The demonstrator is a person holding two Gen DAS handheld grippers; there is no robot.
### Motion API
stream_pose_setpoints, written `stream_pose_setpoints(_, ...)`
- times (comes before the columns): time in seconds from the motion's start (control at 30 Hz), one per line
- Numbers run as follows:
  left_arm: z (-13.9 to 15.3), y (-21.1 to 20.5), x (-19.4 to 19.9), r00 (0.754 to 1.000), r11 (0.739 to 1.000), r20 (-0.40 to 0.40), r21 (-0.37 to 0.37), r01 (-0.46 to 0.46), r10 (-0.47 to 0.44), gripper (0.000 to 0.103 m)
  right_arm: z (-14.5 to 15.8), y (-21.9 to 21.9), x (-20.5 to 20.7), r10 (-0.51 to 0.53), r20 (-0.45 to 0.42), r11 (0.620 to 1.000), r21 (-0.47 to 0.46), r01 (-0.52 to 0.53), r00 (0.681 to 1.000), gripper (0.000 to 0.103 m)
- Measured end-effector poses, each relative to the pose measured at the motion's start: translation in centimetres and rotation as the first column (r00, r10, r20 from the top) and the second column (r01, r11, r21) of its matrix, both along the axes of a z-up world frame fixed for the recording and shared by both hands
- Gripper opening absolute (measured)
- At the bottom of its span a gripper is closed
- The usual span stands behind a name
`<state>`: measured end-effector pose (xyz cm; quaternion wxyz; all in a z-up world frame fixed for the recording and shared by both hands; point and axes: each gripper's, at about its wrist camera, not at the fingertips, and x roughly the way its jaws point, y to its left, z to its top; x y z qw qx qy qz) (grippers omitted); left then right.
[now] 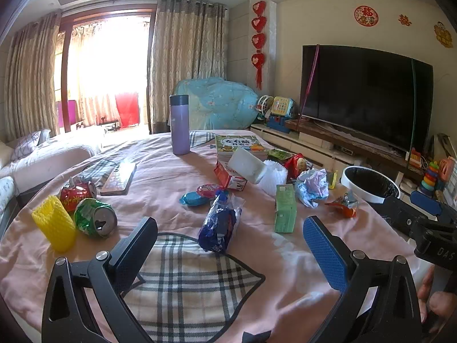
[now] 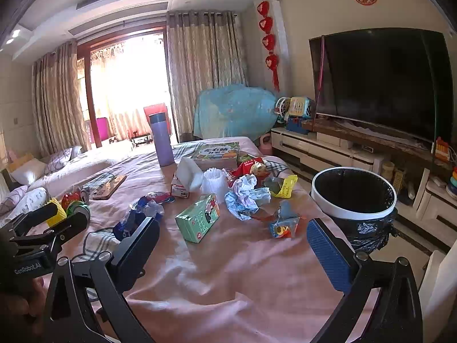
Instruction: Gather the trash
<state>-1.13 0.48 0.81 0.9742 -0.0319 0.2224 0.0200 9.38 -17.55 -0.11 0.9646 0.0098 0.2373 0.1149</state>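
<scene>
Both tongs, left (image 1: 228, 237) and right (image 2: 232, 237), hover spread and empty over the table's (image 2: 228, 271) near edge, apparently ready for a first pick. Trash, including a green carton (image 2: 198, 217) and crumpled paper (image 2: 246, 195), lies mid-table; the bin (image 2: 354, 193) stands just beside the right edge, presumably for short drops.

Bare cloth (image 2: 228, 271) lies before the green carton (image 2: 198, 217); litter crowds beyond

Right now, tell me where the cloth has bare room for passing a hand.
Free: the near pink cloth between the green carton and the open right gripper; also between the purple flask and the crushed cans. Crowded: around the crumpled paper beside the bin.
</scene>
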Motion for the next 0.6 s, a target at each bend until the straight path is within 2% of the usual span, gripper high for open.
stream_pose_setpoints(0.6,0.25,-0.2,-0.18,1.0,1.0,-0.003,-0.003,0.003,-0.003,0.102,0.23,0.53,-0.22,0.009,0.009,1.0,0.013,-0.009,1.0,0.103)
